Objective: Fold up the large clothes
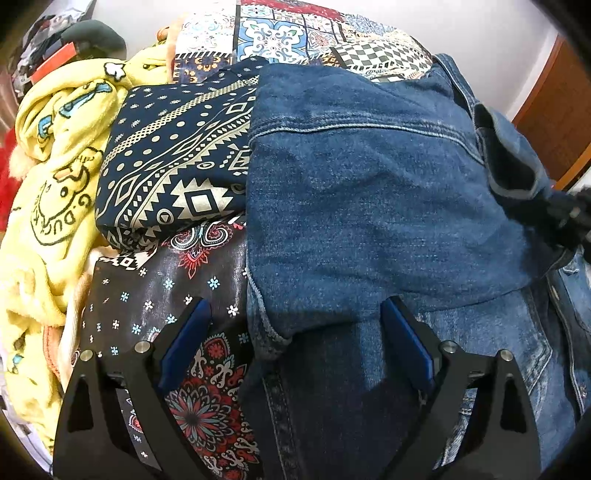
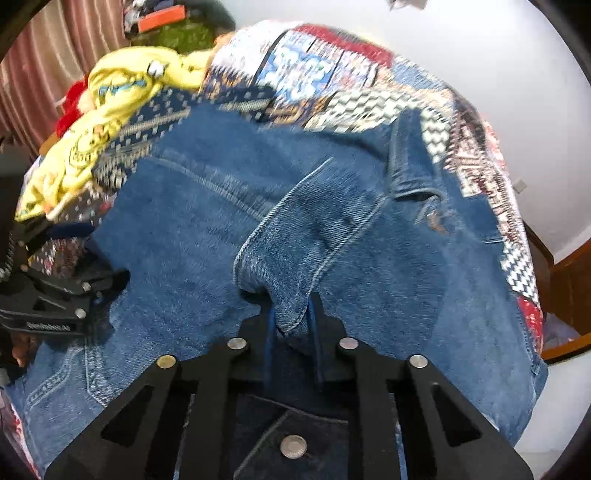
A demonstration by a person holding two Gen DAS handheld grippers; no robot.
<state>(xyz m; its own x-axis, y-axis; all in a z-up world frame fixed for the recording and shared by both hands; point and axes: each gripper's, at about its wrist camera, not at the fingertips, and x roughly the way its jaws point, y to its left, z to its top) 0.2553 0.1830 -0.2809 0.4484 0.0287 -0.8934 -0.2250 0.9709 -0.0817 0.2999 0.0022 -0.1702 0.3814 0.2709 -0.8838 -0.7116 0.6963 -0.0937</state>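
Note:
A blue denim jacket [image 1: 369,206] lies spread on a patterned bedspread [image 1: 295,33]. My left gripper [image 1: 295,317] is open, its blue-padded fingers [image 1: 188,332] wide apart just above the jacket's left edge, holding nothing. My right gripper [image 2: 293,314] is shut on a fold of the denim jacket [image 2: 295,236], lifting a sleeve or edge above the rest. The right gripper shows dark and blurred at the right of the left wrist view [image 1: 569,218]. The left gripper shows at the left edge of the right wrist view [image 2: 62,299].
A folded navy garment with cream geometric print [image 1: 177,162] lies left of the jacket. A yellow duck-print fleece [image 1: 59,177] is heaped further left, with a red item [image 1: 7,184] beyond. A wooden bed frame [image 2: 569,288] and white wall stand at right.

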